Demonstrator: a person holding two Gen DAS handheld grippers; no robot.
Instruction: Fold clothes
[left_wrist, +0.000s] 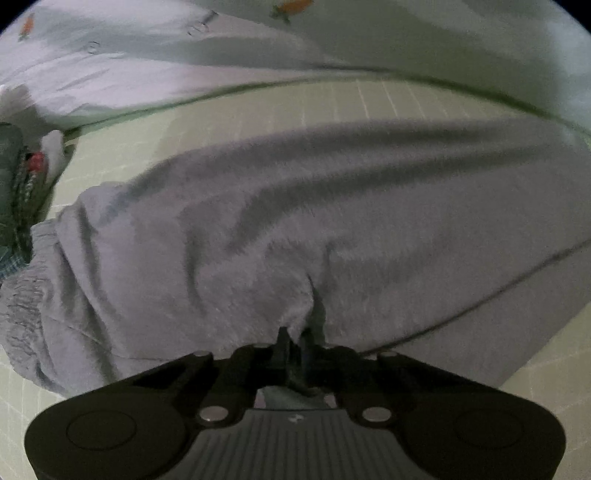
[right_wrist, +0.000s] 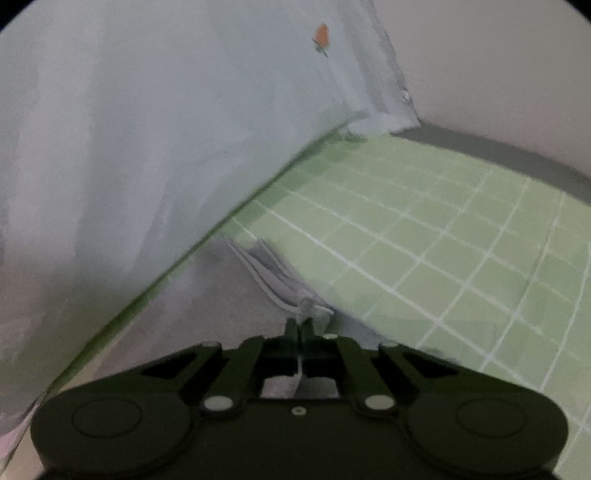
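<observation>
Left wrist view: the grey fleece garment (left_wrist: 295, 221) lies spread ahead of the left claw (left_wrist: 295, 339), which is pinched tight on its near edge. The right claw (right_wrist: 301, 328) likewise clamps a grey ribbed hem (right_wrist: 280, 284), the green grid mat (right_wrist: 424, 240) to its right, a pale carrot-print cloth (right_wrist: 166, 129) to its left. Judged step: both ends gripped; next, lift and carry the edge over evenly.

Grey garment (left_wrist: 295, 221) cut off rightward
</observation>
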